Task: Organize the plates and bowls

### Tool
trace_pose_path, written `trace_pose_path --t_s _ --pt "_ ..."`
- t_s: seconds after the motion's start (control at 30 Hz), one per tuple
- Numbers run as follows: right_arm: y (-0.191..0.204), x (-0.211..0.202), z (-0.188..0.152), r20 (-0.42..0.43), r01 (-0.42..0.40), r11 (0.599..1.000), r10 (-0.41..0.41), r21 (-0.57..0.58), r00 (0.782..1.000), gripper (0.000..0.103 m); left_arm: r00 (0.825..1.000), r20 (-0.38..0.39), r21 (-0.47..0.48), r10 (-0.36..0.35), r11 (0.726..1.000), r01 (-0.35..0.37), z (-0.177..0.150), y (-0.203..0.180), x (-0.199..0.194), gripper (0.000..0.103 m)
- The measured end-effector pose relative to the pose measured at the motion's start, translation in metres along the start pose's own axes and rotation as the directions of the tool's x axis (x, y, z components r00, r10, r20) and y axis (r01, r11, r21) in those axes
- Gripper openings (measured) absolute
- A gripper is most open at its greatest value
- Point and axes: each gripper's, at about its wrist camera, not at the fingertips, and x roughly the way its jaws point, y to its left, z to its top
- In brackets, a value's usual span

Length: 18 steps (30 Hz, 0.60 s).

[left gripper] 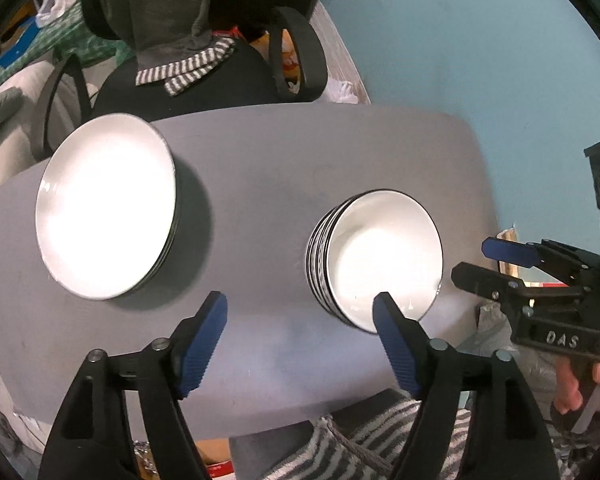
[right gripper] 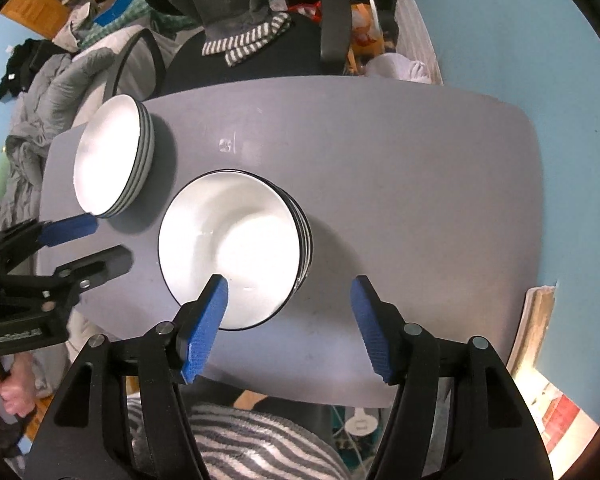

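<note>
A stack of white, dark-rimmed plates (left gripper: pixel 104 208) (right gripper: pixel 108 160) sits at the left of the grey table (left gripper: pixel 284 160) (right gripper: pixel 400 168). A stack of white bowls (left gripper: pixel 384 260) (right gripper: pixel 232 240) stands right of it, nearer the table's middle. My left gripper (left gripper: pixel 300 304) (right gripper: pixel 96 244) hovers above the table between the two stacks, open, with nothing between its blue pads; its right finger overlaps the bowls' near rim in the left wrist view. My right gripper (right gripper: pixel 290 284) (left gripper: pixel 474 259) hangs open over the bowls' right side, holding nothing.
A black office chair (right gripper: pixel 334 20) draped with grey and striped cloth stands behind the table. Piled bedding and clothes (right gripper: pixel 40 112) lie at the far left. A striped fabric (right gripper: pixel 240 440) is below the table's near edge. A person's hand (left gripper: pixel 580 392) grips the right tool.
</note>
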Motion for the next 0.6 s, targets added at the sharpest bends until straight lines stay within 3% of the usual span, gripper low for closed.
trace_pose_path --t_s 0.23,0.47,0.6 --pt "0.001 -0.007 -0.012 0.089 0.015 0.999 -0.012 -0.037 0.996 0.064 0.999 0.035 -0.014 -0.004 1.000 0.004 -0.019 0.003 -0.007 0.079" --pt "-0.002 -0.005 -0.018 0.082 0.011 0.999 -0.007 -0.043 0.997 0.064 0.998 0.040 0.047 0.038 0.998 -0.040 -0.027 -0.007 -0.003 0.079" --pt "-0.006 -0.003 -0.018 0.069 0.003 0.999 0.000 -0.035 0.998 0.064 0.999 0.043 0.066 0.024 0.997 -0.026 -0.027 -0.013 -0.003 0.079"
